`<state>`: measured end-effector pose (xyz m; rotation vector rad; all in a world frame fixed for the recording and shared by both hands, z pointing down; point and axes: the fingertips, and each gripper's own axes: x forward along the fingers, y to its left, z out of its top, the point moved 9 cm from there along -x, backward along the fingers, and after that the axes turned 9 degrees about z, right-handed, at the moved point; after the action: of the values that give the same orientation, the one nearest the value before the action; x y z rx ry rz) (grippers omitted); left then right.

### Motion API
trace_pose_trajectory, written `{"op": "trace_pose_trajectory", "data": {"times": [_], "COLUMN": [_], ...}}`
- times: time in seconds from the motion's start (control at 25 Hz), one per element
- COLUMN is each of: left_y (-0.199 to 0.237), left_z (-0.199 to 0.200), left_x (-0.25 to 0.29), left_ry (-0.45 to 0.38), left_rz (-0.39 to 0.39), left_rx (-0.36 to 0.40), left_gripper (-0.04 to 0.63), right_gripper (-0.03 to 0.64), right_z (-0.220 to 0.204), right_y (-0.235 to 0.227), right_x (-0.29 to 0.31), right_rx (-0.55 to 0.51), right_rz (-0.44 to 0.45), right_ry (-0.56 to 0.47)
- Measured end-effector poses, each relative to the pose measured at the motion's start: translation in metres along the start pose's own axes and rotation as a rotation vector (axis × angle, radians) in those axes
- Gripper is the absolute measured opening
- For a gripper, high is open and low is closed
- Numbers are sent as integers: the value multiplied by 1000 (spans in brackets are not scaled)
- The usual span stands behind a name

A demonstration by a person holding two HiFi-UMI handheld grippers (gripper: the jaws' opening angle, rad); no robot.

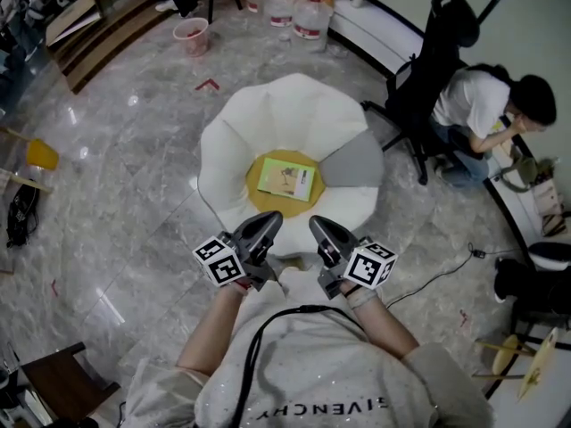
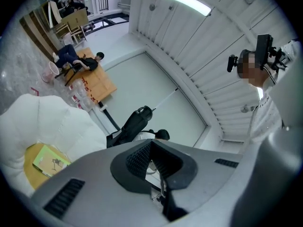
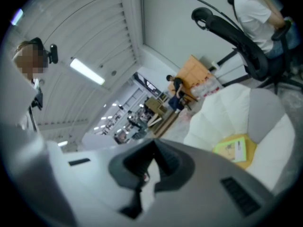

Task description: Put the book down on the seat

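the book (image 1: 286,178) lay flat on the yellow seat (image 1: 264,162) of the white petal-shaped chair (image 1: 268,114). it sat about mid-seat, a little toward the right edge, cover up and free of any grip. judged from that, the putting-down looked done.

the left gripper (image 1: 270,218) and the right gripper (image 1: 318,225) hung side by side close to the person's chest. they were just short of the chair's near edge and well apart from the book, probably held clear so as not to disturb it. the left fingers (image 2: 137,157) were pressed together with nothing between them. the right fingers (image 3: 168,159) likewise met tip to tip, empty.

a grey petal (image 1: 357,160) formed the chair's right side. beyond it stood a black office chair (image 1: 437,56), with a seated person (image 1: 486,105) bent forward next to it. past the chair's far edge were large water bottles (image 1: 290,7) and a pink bucket (image 1: 192,36). a thin cable (image 1: 446,273) trailed over the marble floor (image 1: 134,176) on the right.

nothing stood between the grippers and the seat. the office chair's legs came nearest the white chair, but they did not reach the seat.
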<state>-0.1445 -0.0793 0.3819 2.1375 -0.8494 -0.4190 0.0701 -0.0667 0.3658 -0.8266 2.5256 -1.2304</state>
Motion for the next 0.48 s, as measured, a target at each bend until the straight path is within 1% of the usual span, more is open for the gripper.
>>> {"op": "trace_pose_trajectory", "data": {"times": [0.12, 0.48], "left_y": [-5, -18], "left_z": [11, 27], "left_x": [0, 0], "left_ry": [-24, -40], "left_rz": [9, 32], "left_rx": [7, 6], "left_gripper": [23, 23], "right_gripper": [14, 14], "right_z": [5, 27], "right_y": [5, 23], "right_x": [1, 2], "right_rx": [-28, -87], "right_rz": [2, 21], "right_ry": [26, 95]}}
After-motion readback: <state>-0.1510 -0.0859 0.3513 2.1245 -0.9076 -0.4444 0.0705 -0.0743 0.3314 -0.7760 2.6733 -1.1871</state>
